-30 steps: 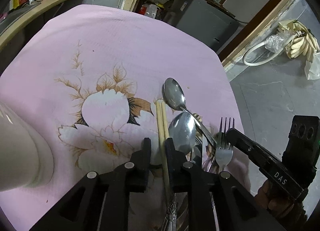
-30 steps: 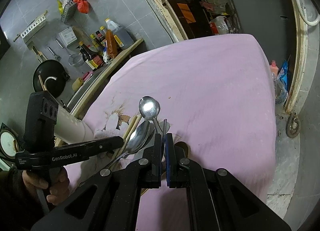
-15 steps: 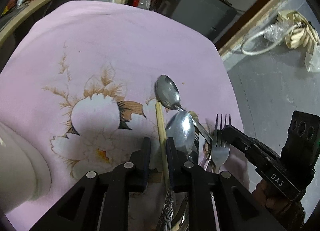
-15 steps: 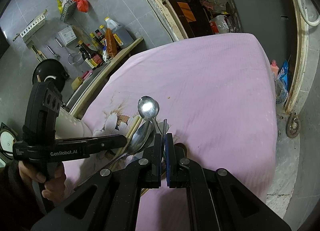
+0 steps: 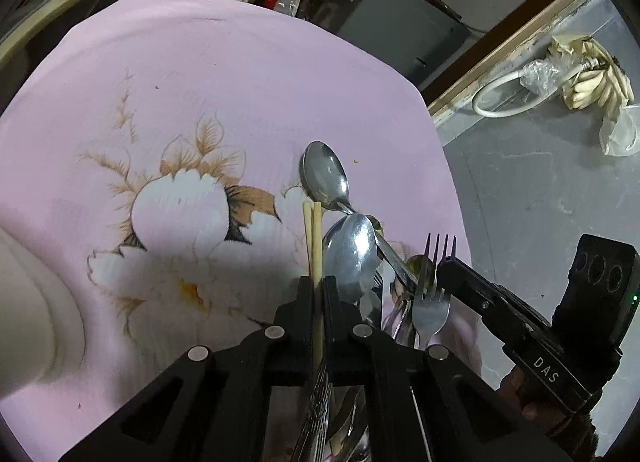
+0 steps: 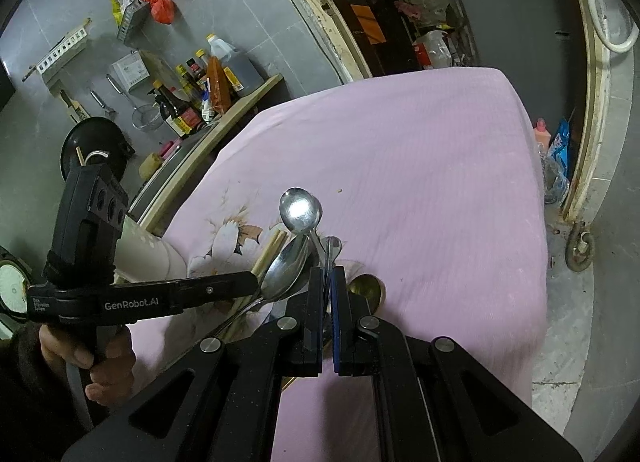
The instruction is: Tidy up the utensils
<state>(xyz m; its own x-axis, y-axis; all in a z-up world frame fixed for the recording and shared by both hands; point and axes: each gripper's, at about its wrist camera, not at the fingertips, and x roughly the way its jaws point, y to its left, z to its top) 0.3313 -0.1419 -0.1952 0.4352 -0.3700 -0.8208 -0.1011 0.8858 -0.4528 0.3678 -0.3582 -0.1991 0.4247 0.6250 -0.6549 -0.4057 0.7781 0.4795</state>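
Left gripper [image 5: 316,294]: clamping a pair of wooden chopsticks [image 5: 314,238], its jaws pressing them from both sides. Right gripper [image 6: 329,286]: pinching the fork [image 5: 430,302] by its thin handle, tines lifting clear. Two spoons [image 5: 326,177] are lying crossed beside the chopsticks, near the right edge of the pink floral-clothed counter [image 5: 200,81].

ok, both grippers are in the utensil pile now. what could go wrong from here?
1. The left gripper is shut on the chopsticks, which sit against the spoon; lifting could drag that spoon.
2. The right gripper pinches a thin metal handle near its end; it may pivot or slip.
3. The fork lies near the tablecloth edge and could be knocked off.
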